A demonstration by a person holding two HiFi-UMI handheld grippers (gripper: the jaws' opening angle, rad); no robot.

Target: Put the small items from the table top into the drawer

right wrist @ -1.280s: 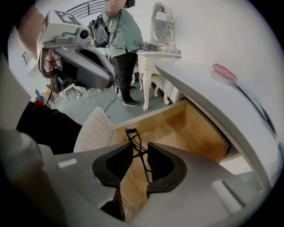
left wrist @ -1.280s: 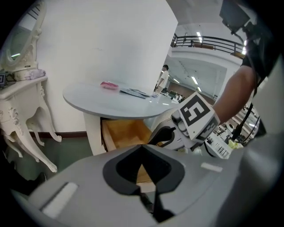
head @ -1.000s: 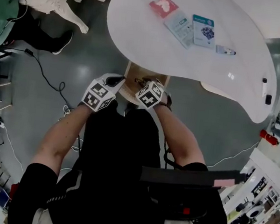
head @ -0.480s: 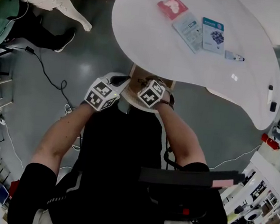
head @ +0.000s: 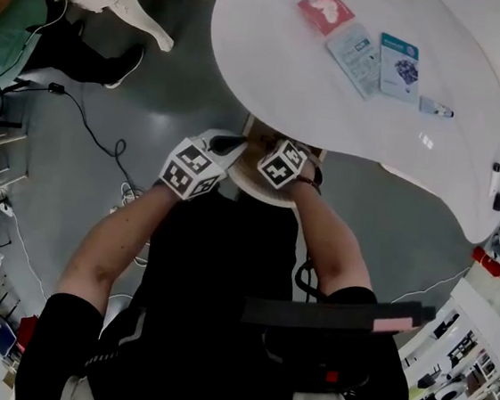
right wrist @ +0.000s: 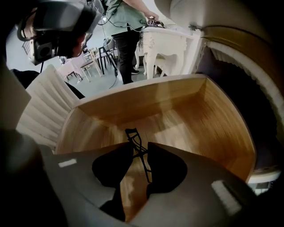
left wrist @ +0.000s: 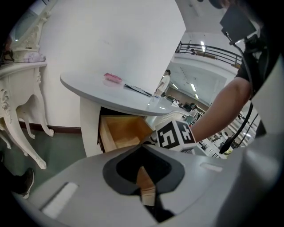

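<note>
A wooden drawer [head: 260,131] stands pulled out under the white table [head: 275,54]. My right gripper [right wrist: 135,155] hangs over the drawer's bare floor [right wrist: 186,119], shut on a thin black wire tool like an eyelash curler [right wrist: 136,142]. My left gripper [left wrist: 143,170] is beside the drawer [left wrist: 124,131], its tips together with nothing between them. In the head view both marker cubes sit at the drawer mouth, left [head: 191,168] and right [head: 283,164]. On the table lie a red packet [head: 326,9], two cards [head: 356,59] [head: 398,66] and a small pen-like item [head: 435,107].
Two small black items [head: 496,167] [head: 499,201] lie near the table's right edge. An ornate white table [right wrist: 164,40] stands behind the drawer with a person [right wrist: 124,26] at it. Cables [head: 87,131] run over the grey floor at left.
The head view has drifted, so table and drawer sit a little further right and lower. Both grippers stay at the drawer mouth; the right one keeps its hold on the black tool.
</note>
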